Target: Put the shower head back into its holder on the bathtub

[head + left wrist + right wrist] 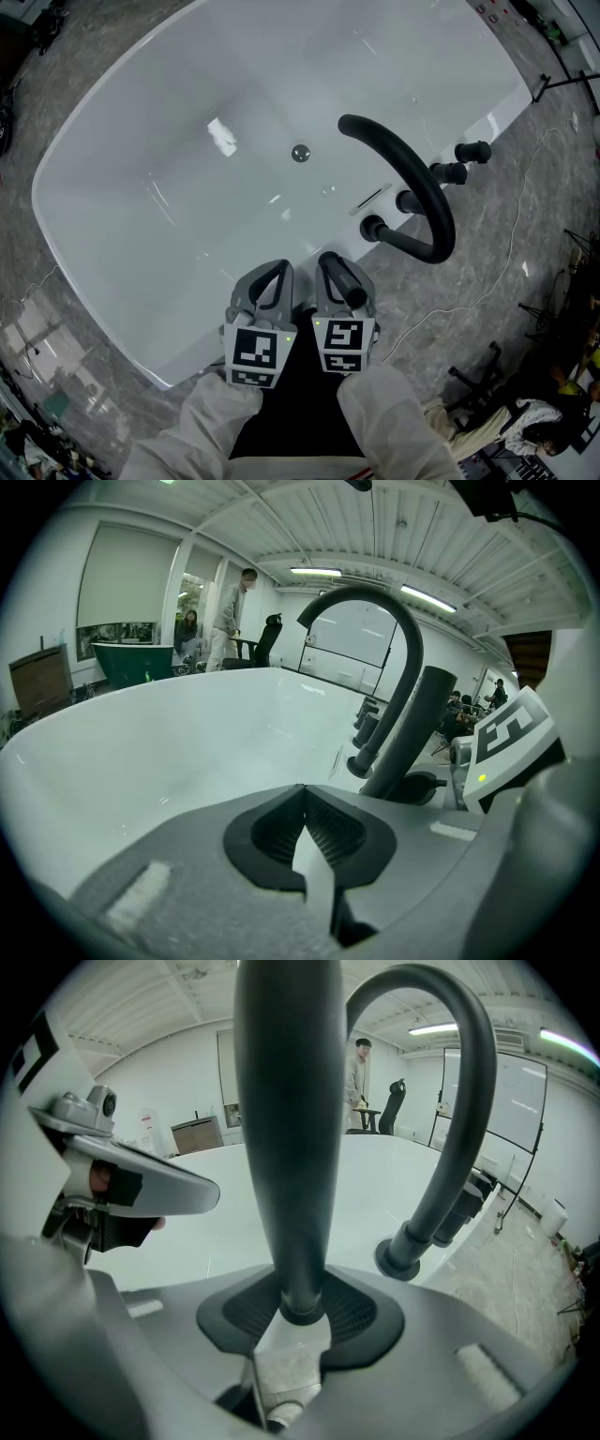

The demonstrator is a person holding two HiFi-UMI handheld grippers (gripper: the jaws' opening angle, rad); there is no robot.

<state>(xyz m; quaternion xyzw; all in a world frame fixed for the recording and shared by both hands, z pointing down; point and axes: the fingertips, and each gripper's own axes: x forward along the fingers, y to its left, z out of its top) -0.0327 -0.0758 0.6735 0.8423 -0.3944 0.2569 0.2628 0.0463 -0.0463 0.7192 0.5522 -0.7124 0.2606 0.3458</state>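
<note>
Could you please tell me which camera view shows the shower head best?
The right gripper view: the shower head fills the middle, clamped in the right gripper. The left gripper view shows its shaft from the side beside the faucet; the head view shows only a foreshortened dark stub.

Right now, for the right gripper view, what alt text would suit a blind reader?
The right gripper clamps the base of a dark grey cylindrical shower head, which stands upright mid-frame. Behind it, a black arched tap spout rises from the rim of the white bathtub.

White bathtub (141, 187) on grey floor (548, 211)
</note>
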